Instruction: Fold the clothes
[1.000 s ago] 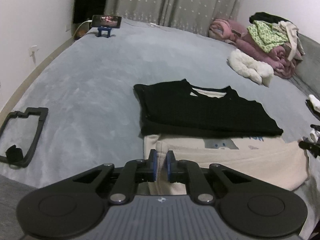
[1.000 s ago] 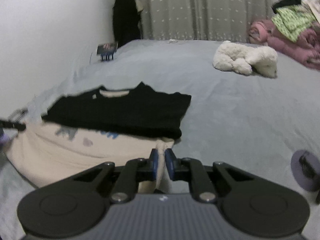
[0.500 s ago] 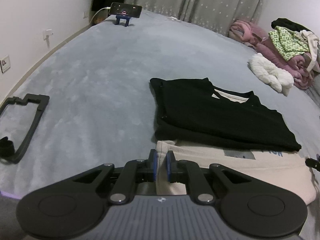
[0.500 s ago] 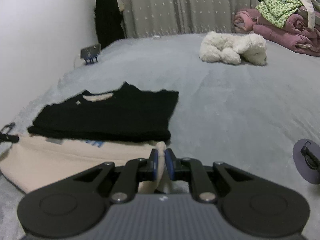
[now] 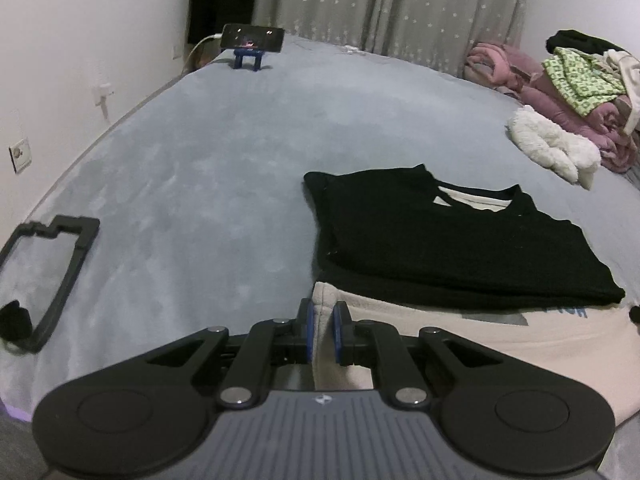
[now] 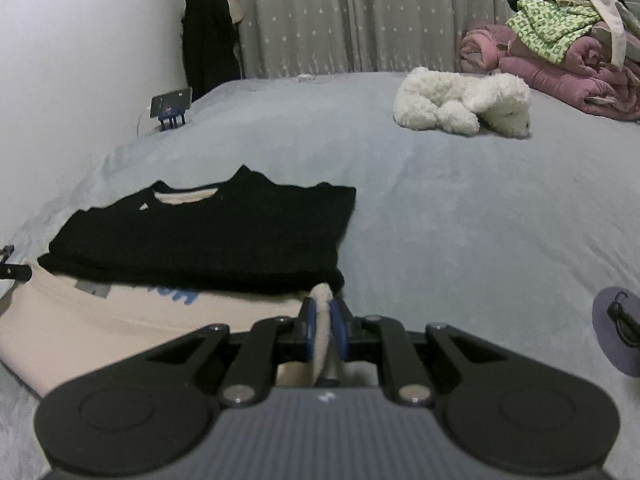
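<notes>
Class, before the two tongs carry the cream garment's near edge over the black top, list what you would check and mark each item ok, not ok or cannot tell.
1. Left tongs shut on a corner of the cream garment: ok.
2. Right tongs shut on the other near corner: ok.
3. Black top lies flat and folded on the cream garment: ok.
4. Bed beyond the black top free of things as far as the white plush toy: ok.
5. Cream fabric between the two corners smooth, no hidden creases: cannot tell.
6. Black frame on the bed lies apart from the garments: ok.
</notes>
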`<control>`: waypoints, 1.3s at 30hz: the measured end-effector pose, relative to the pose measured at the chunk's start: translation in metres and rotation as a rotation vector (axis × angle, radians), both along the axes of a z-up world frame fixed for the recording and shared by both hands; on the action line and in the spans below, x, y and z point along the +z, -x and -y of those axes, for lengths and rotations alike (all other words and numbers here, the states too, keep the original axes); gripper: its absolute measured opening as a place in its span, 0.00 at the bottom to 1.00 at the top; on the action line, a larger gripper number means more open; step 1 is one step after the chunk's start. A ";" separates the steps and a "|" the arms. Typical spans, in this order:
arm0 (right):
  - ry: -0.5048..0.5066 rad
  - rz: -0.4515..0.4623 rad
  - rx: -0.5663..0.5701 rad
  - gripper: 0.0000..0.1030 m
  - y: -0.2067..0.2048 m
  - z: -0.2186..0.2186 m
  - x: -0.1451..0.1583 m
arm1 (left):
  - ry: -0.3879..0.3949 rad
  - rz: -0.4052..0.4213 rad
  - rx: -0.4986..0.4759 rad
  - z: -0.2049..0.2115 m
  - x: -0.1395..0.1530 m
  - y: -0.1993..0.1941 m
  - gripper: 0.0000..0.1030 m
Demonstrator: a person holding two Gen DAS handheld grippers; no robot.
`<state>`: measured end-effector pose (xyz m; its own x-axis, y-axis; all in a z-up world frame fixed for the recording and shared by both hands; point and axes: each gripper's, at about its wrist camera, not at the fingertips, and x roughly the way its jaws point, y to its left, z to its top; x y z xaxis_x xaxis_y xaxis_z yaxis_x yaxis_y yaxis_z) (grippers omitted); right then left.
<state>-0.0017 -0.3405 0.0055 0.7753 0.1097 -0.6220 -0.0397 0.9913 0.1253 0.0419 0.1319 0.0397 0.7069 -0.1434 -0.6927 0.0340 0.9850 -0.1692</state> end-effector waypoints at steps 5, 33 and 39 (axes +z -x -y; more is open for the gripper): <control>0.013 0.003 -0.006 0.10 -0.005 -0.003 -0.003 | -0.005 -0.011 0.012 0.000 -0.004 -0.003 0.09; 0.070 0.028 -0.055 0.16 -0.002 -0.011 0.002 | -0.127 0.094 0.072 -0.001 0.011 0.013 0.17; 0.118 0.092 -0.059 0.28 0.016 -0.017 0.017 | -0.061 0.123 0.001 0.016 0.024 0.040 0.17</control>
<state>-0.0173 -0.3239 0.0221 0.8325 -0.0076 -0.5540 0.0133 0.9999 0.0062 0.0024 0.1157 0.0638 0.7871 -0.1031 -0.6081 0.0497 0.9933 -0.1041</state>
